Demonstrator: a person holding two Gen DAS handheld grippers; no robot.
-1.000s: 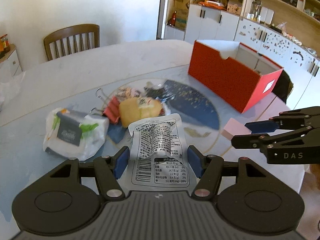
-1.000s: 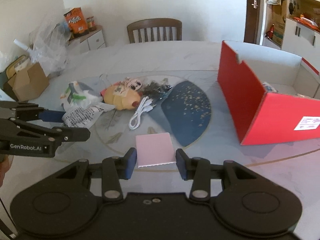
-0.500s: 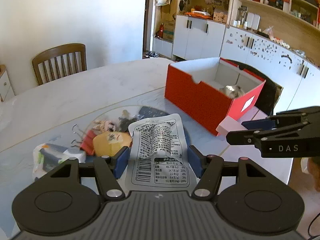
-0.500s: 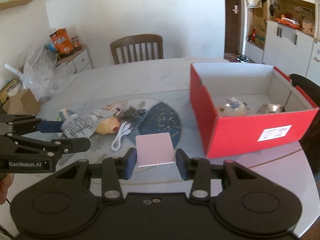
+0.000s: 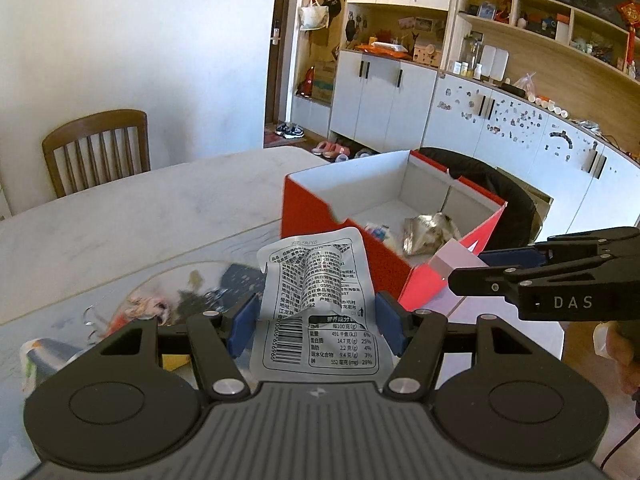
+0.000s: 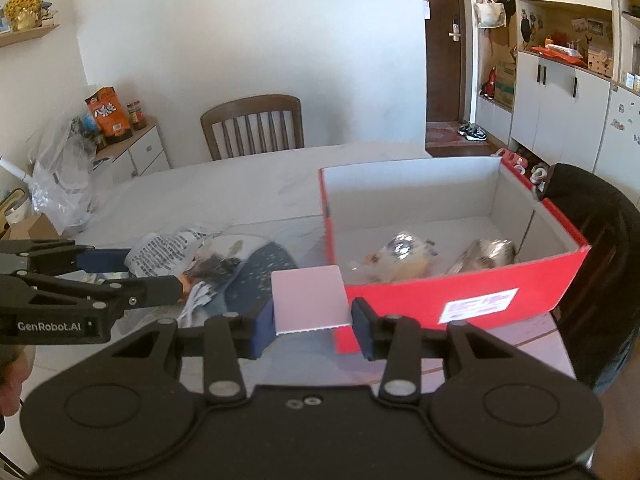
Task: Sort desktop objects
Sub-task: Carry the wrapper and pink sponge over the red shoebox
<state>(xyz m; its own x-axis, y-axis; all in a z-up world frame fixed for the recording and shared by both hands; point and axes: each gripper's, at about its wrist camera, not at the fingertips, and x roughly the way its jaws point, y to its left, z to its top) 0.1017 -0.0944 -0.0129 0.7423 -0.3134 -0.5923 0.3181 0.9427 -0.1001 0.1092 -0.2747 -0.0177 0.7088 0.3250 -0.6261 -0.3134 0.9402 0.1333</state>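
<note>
My left gripper [image 5: 316,326] is shut on a silver snack packet [image 5: 318,300] and holds it in the air beside the near wall of the open red box [image 5: 316,216]. My right gripper [image 6: 313,328] is shut on a pink notepad [image 6: 308,298] held in front of the red box's [image 6: 460,300] near-left corner. The pad also shows in the left wrist view [image 5: 454,262]. Two foil-wrapped snacks [image 6: 400,256] lie inside the box. The left gripper with its packet shows at the left of the right wrist view [image 6: 132,270].
A pile of clips, a yellow item, a white cable and a dark blue mat [image 6: 264,268] lies on the marble table [image 5: 132,216]. A wooden chair [image 6: 252,126] stands behind the table. A dark chair [image 6: 600,232] sits right of the box.
Both grippers have risen and moved right toward the red box, each carrying its item. The box interior now shows in both views.
</note>
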